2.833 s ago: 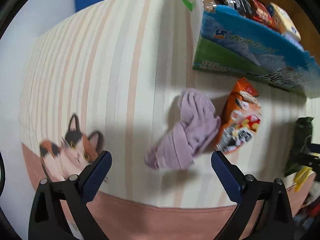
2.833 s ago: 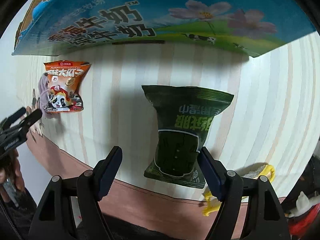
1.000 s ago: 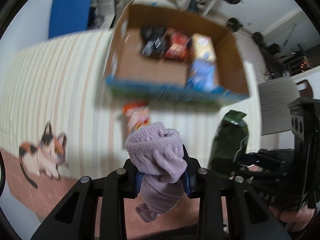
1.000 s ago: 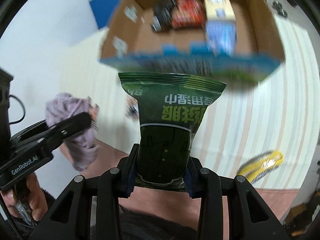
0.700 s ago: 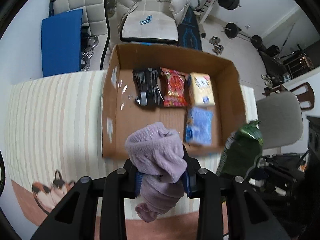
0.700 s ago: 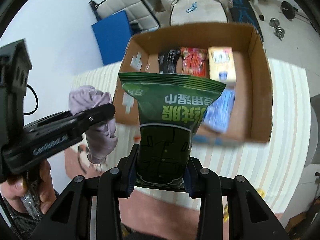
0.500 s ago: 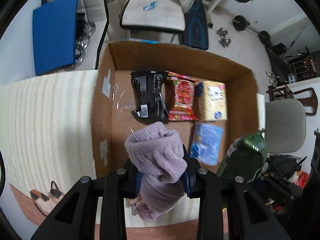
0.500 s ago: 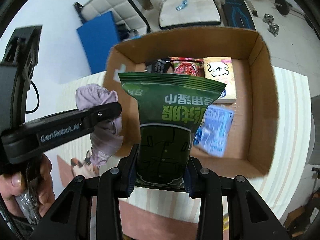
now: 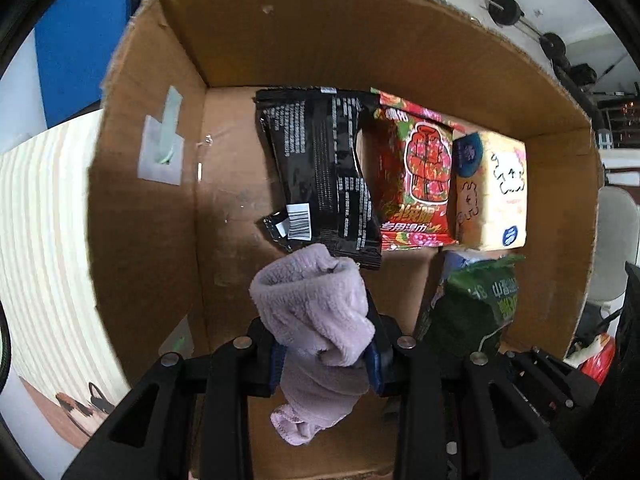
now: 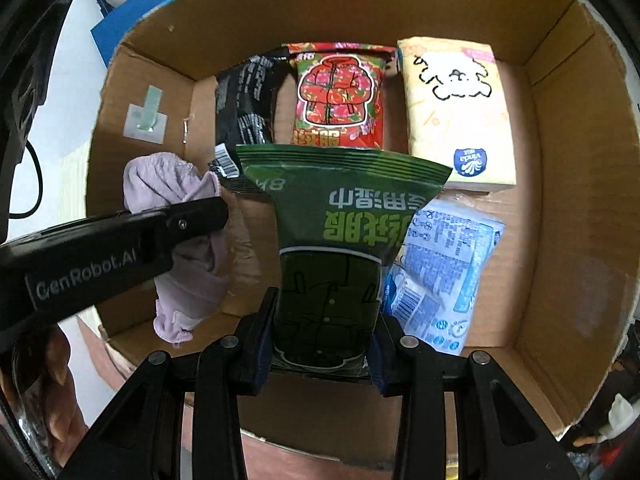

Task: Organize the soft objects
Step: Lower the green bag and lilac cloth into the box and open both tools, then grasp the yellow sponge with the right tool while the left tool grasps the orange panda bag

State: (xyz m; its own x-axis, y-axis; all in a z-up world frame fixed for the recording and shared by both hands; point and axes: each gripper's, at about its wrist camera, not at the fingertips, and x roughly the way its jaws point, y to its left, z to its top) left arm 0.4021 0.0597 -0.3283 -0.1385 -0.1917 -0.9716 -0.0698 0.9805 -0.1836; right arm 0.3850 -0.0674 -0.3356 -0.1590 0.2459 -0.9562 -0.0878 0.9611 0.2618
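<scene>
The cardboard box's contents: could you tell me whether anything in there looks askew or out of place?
The blue packet lies tilted, unlike the black bag, red bag and tissue pack lined up along the far wall of the cardboard box. No spills or damage show.

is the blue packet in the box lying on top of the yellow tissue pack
No, the blue packet lies on the box floor just in front of the yellow tissue pack, not on it.
</scene>
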